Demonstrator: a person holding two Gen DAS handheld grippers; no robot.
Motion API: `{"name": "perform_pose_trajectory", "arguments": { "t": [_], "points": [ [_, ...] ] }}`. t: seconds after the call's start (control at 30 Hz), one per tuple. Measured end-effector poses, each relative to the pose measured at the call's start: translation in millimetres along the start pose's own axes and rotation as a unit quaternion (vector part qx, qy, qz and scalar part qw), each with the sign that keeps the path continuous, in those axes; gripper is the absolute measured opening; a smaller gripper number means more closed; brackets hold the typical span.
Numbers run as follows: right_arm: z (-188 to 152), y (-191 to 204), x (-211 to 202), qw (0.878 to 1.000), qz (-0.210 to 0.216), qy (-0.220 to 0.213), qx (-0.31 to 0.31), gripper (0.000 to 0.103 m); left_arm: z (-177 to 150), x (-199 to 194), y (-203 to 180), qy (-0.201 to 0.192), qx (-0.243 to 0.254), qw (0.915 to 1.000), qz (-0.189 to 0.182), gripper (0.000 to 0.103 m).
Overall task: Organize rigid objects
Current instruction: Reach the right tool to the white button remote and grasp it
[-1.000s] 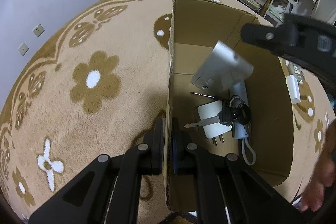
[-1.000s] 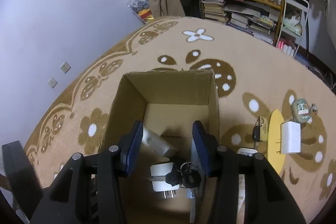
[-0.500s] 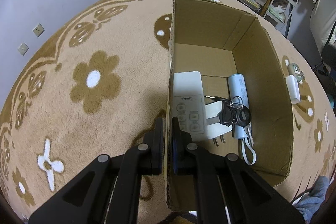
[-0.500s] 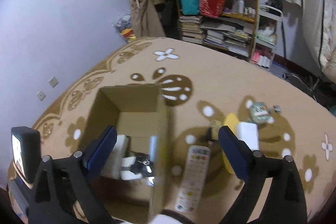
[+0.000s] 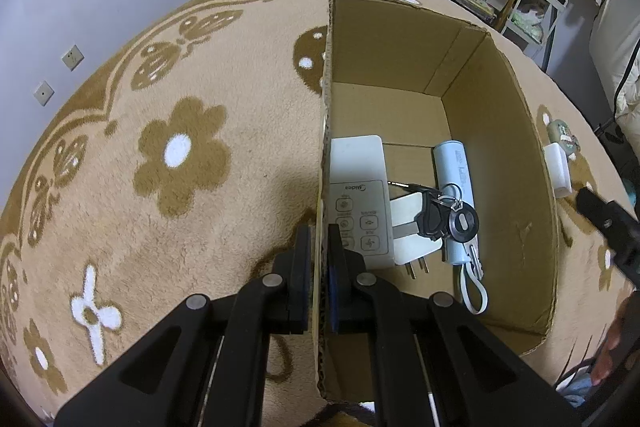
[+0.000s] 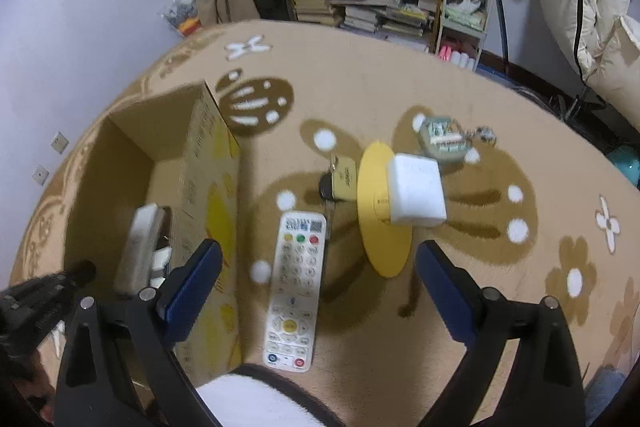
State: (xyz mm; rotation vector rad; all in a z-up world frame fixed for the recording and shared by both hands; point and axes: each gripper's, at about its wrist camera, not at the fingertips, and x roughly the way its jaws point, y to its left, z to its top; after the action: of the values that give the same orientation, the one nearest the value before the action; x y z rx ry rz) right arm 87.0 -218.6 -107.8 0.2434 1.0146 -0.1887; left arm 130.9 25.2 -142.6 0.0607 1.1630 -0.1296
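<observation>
Steadying the cardboard box (image 5: 496, 115), the left tongs (image 5: 319, 259) stay clamped on its near wall, while the right tongs (image 6: 318, 283) hang wide apart and empty over the white remote (image 6: 296, 287) on the carpet (image 6: 360, 75) beside the box. By the look of it, the fetching step is in hand; next calls for lowering astride the remote and closing.

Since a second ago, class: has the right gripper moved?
Yes. The right gripper swung from above the cardboard box, rightward, and now hangs over the white remote on the carpet.
</observation>
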Motion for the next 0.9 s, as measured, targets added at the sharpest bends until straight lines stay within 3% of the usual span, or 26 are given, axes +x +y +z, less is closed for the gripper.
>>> {"name": "perform_pose_trajectory", "arguments": {
  "t": [0.27, 0.4, 0.53, 0.7, 0.8, 0.9],
  "points": [
    [-17, -8, 31, 1.0, -0.018, 0.024, 0.001, 0.102, 0, 0, 1, 0.002, -0.005, 1.0, -0.007, 0.007],
    [-23, -9, 43, 1.0, -0.006, 0.028, -0.003, 0.101, 0, 0, 1, 0.002, -0.004, 1.0, -0.006, 0.007],
    [-26, -7, 55, 0.999, 0.019, 0.037, -0.009, 0.078, 0, 0, 0, 0.0, 0.001, 1.0, 0.0, 0.007],
    [-31, -9, 65, 0.998, 0.046, 0.05, 0.011, 0.076, 0, 0, 0, 0.0, 0.003, 1.0, 0.001, 0.007],
    [-31, -9, 70, 0.997, 0.055, 0.058, 0.014, 0.063, 0, -1, 1, 0.0, 0.004, 1.0, 0.001, 0.007],
    [-32, -8, 75, 0.996, 0.066, 0.062, 0.023, 0.059, 0, -1, 0, 0.0, 0.003, 1.0, 0.001, 0.007]
  ]
}}
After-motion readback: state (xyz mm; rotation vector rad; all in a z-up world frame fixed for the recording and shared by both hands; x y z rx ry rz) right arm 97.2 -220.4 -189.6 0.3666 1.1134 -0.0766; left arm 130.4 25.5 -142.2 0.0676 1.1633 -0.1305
